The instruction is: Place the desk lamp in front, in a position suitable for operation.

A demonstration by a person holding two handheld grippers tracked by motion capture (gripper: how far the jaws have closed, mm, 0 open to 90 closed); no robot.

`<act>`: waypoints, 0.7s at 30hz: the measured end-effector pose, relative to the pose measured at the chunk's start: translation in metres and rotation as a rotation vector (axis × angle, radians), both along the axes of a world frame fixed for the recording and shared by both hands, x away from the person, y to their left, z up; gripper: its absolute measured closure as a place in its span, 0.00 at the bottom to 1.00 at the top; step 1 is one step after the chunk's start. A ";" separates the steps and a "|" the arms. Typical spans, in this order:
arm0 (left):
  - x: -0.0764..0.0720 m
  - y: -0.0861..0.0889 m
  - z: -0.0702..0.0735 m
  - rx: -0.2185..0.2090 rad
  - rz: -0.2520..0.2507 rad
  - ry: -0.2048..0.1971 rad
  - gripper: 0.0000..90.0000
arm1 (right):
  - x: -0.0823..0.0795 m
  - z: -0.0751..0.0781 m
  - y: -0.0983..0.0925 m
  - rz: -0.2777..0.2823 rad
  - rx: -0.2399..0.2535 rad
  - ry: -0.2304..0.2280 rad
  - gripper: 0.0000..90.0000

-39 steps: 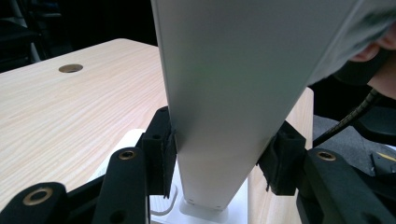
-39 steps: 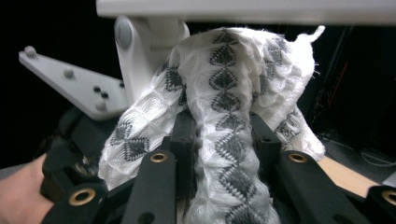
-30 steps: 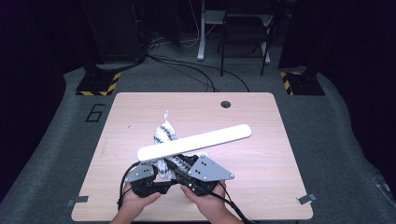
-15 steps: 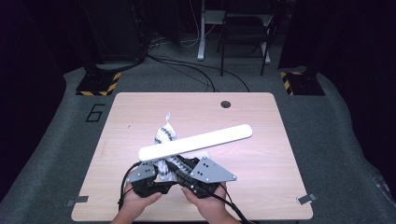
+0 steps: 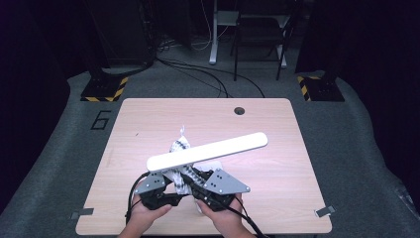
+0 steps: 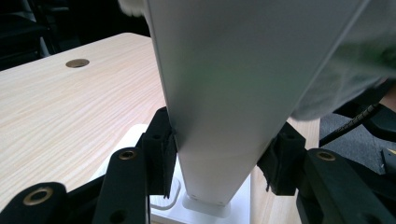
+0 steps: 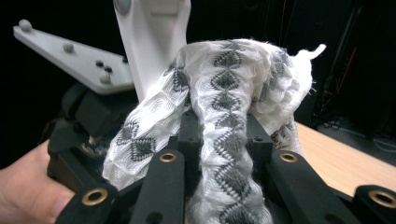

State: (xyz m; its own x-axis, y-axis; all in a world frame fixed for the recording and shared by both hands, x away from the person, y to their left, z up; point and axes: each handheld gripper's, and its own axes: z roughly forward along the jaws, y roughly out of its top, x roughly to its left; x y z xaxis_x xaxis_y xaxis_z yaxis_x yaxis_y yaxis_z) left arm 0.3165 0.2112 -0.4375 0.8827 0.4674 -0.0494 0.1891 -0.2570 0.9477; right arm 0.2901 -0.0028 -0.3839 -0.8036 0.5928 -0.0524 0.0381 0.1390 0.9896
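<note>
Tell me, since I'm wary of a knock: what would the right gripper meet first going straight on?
Probably the white lamp bar; the right gripper, shut on the patterned cloth, points toward it, though depth is unclear.

Two black grippers, left gripper and right gripper, each topped by a grey three-cornered plate with dark studs, black jaws with brass-ringed screw holes, black cables trailing back, bare forearms, no sleeves in sight
</note>
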 end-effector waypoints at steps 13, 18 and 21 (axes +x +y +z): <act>0.000 -0.002 0.000 -0.011 0.013 0.007 0.58 | -0.005 0.018 0.006 0.015 0.076 -0.049 0.82; -0.001 -0.003 0.000 -0.013 0.019 0.006 0.59 | -0.006 0.018 0.003 0.010 0.104 -0.052 0.82; -0.001 -0.004 0.000 -0.023 0.019 0.007 0.58 | -0.007 0.019 0.001 0.006 0.119 -0.053 0.83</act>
State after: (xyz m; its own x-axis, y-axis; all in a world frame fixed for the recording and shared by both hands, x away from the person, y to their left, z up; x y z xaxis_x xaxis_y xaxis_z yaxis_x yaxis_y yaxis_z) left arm 0.3157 0.2077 -0.4379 0.8731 0.4830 -0.0666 0.2009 -0.2319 0.9518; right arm 0.2833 -0.0022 -0.3645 -0.8052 0.5925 -0.0247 -0.0156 0.0205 0.9997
